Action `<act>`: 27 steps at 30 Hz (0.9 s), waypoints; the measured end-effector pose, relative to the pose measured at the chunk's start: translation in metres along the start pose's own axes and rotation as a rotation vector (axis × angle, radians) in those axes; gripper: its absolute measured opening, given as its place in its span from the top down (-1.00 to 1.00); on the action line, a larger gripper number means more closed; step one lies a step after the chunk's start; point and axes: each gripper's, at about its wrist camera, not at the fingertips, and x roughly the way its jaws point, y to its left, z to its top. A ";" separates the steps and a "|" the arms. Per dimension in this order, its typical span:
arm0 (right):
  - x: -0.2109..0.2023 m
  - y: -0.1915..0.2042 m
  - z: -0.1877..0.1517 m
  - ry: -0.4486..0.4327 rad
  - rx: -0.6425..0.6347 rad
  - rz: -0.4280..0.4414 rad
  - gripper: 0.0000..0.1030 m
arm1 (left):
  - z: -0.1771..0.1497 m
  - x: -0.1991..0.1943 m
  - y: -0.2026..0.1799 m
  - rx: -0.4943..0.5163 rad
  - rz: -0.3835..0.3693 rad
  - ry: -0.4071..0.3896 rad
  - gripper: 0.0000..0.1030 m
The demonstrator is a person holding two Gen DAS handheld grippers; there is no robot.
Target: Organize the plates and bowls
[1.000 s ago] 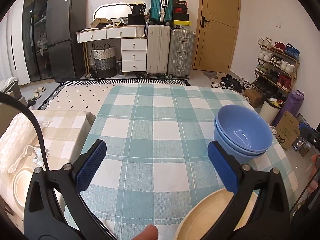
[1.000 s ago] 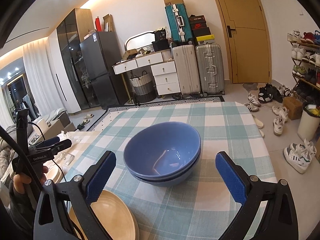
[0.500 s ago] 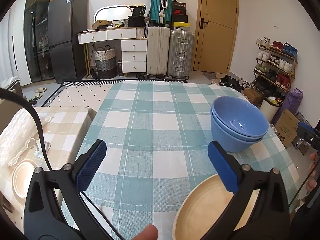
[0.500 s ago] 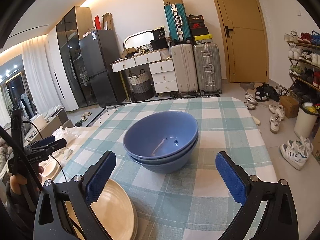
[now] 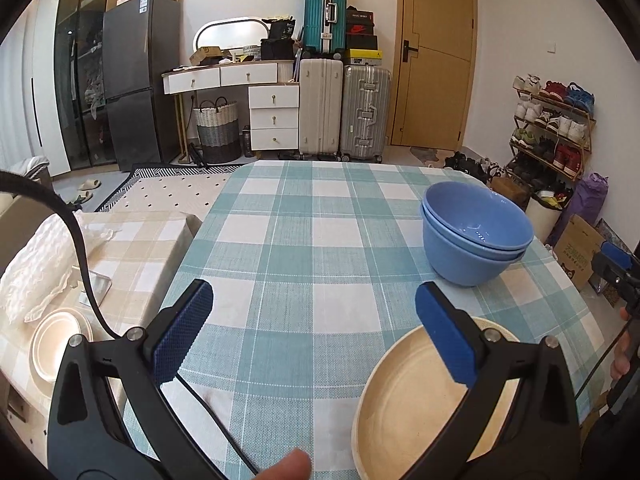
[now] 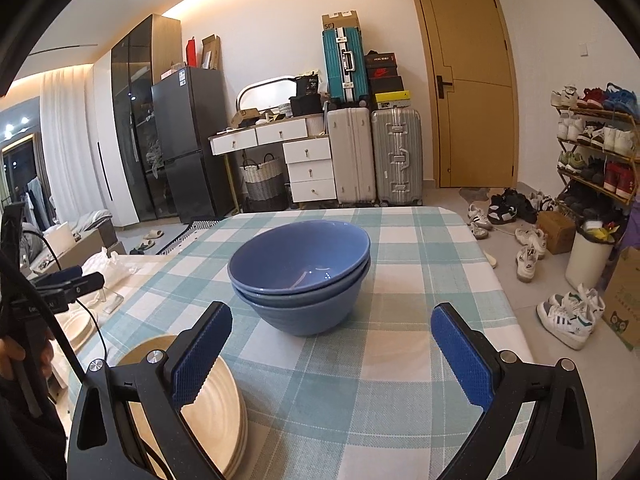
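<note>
Left wrist view: left gripper (image 5: 310,318) fingers spread, empty; plates (image 5: 416,396) under right finger, bowls (image 5: 474,236) beyond on desk (image 5: 320,240). Right wrist view: right gripper (image 6: 332,352) fingers spread, empty; stacked bowls (image 6: 300,272) ahead, plates (image 6: 216,412) at left.

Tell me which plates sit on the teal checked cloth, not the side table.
The tan plate stack beside the blue bowls, near the left tongs. The white plates lie on the beige-checked side table.
</note>
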 end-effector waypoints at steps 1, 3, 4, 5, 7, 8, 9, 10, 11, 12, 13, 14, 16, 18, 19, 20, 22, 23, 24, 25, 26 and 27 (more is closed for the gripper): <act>-0.001 0.000 -0.002 -0.009 -0.007 -0.012 -0.97 | -0.002 -0.002 0.000 0.005 -0.002 -0.009 -0.96; -0.003 0.002 -0.007 -0.024 -0.012 -0.021 -0.97 | -0.006 -0.005 0.000 0.010 0.003 -0.024 -0.96; -0.004 0.002 -0.009 -0.025 -0.009 -0.019 -0.97 | -0.008 -0.007 0.001 0.012 0.003 -0.027 -0.96; -0.004 0.003 -0.011 -0.026 -0.009 -0.015 -0.97 | -0.009 -0.007 0.001 0.013 -0.002 -0.029 -0.96; -0.006 0.006 -0.014 -0.035 -0.018 -0.006 -0.97 | -0.013 -0.010 0.002 0.011 -0.006 -0.033 -0.96; -0.006 0.008 -0.015 -0.040 -0.027 -0.010 -0.97 | -0.014 -0.010 0.003 0.008 -0.007 -0.037 -0.96; -0.006 0.010 -0.016 -0.040 -0.033 -0.013 -0.97 | -0.014 -0.011 0.003 0.008 -0.009 -0.040 -0.96; -0.006 0.011 -0.018 -0.036 -0.039 -0.012 -0.97 | -0.015 -0.012 0.004 0.005 -0.012 -0.043 -0.96; -0.005 0.011 -0.017 -0.033 -0.039 -0.013 -0.97 | -0.017 -0.013 0.004 0.002 -0.014 -0.046 -0.96; -0.004 0.012 -0.018 -0.033 -0.038 -0.011 -0.97 | -0.019 -0.014 0.006 -0.002 -0.015 -0.054 -0.96; -0.004 0.012 -0.019 -0.039 -0.036 -0.011 -0.97 | -0.020 -0.016 0.007 -0.006 -0.017 -0.060 -0.96; -0.004 0.013 -0.020 -0.044 -0.035 -0.013 -0.97 | -0.021 -0.017 0.007 -0.007 -0.018 -0.063 -0.96; -0.005 0.015 -0.022 -0.051 -0.035 -0.018 -0.97 | -0.023 -0.019 0.008 0.008 -0.012 -0.063 -0.96; -0.005 0.017 -0.024 -0.051 -0.034 -0.018 -0.97 | -0.024 -0.023 0.010 0.003 -0.010 -0.081 -0.96; -0.006 0.016 -0.024 -0.055 -0.037 -0.019 -0.97 | -0.024 -0.024 0.011 -0.004 -0.015 -0.082 -0.96; -0.006 0.017 -0.024 -0.059 -0.040 -0.021 -0.97 | -0.024 -0.025 0.011 -0.011 -0.019 -0.082 -0.96; -0.005 0.019 -0.027 -0.060 -0.048 -0.026 -0.97 | -0.026 -0.027 0.013 -0.019 -0.020 -0.082 -0.95; -0.004 0.020 -0.029 -0.058 -0.053 -0.028 -0.97 | -0.026 -0.028 0.012 -0.019 -0.019 -0.084 -0.96; -0.005 0.021 -0.031 -0.055 -0.055 -0.027 -0.97 | -0.027 -0.028 0.012 -0.018 -0.019 -0.086 -0.95; -0.004 0.020 -0.032 -0.052 -0.055 -0.026 -0.97 | -0.027 -0.027 0.012 -0.016 -0.018 -0.086 -0.96; -0.004 0.020 -0.033 -0.053 -0.053 -0.028 -0.97 | -0.027 -0.028 0.013 -0.019 -0.018 -0.082 -0.96; -0.004 0.020 -0.034 -0.054 -0.051 -0.031 -0.97 | -0.028 -0.027 0.013 -0.021 -0.019 -0.079 -0.96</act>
